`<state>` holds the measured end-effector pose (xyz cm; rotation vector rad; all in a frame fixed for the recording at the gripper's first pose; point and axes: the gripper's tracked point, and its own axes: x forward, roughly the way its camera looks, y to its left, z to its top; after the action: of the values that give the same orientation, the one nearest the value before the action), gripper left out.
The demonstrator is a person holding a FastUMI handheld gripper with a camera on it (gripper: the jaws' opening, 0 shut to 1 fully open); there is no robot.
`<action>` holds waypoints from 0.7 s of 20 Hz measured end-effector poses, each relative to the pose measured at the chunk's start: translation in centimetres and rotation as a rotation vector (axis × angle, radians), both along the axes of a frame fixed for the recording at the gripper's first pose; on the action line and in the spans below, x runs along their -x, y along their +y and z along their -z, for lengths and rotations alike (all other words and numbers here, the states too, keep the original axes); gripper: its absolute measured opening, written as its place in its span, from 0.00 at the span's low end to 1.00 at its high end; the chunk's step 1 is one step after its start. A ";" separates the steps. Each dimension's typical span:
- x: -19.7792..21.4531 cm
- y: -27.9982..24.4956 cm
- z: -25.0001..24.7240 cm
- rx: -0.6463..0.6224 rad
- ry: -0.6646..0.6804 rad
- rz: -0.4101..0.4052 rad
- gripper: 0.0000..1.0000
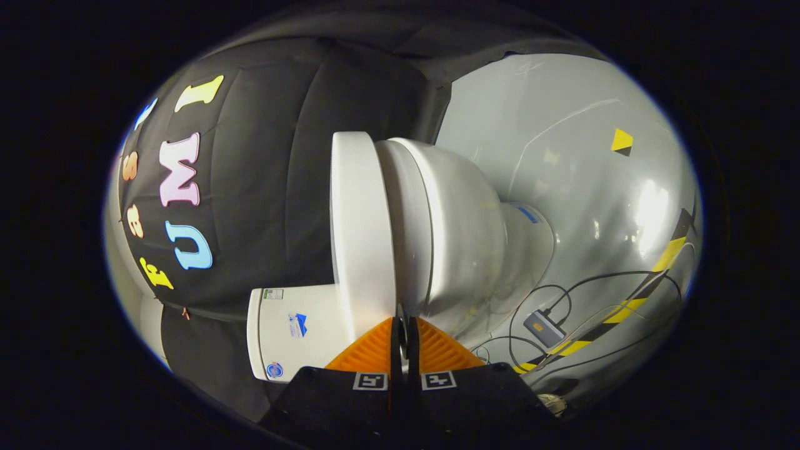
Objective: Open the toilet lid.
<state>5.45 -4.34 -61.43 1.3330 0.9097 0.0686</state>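
The gripper (405, 322) has its jaws drawn almost together at the rim of the toilet lid (359, 231); whether anything is pinched in the thin gap is hidden by the fingers themselves. The toilet tank (294, 334) is partly covered by the gripper's body, and its small labels are too small to make out. The cables (562, 294) on the floor (562, 112) run behind the gripper and out of sight.

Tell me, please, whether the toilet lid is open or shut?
Shut: the lid lies flat against the bowl, only a thin seam between them. The gripper, fingers nearly together, sits at that seam.
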 end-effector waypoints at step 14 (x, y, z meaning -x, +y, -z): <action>-0.9 0.8 -7.6 0.392 -0.007 -0.091 0.05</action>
<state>6.34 -3.54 -53.83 0.9275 0.9233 -0.0338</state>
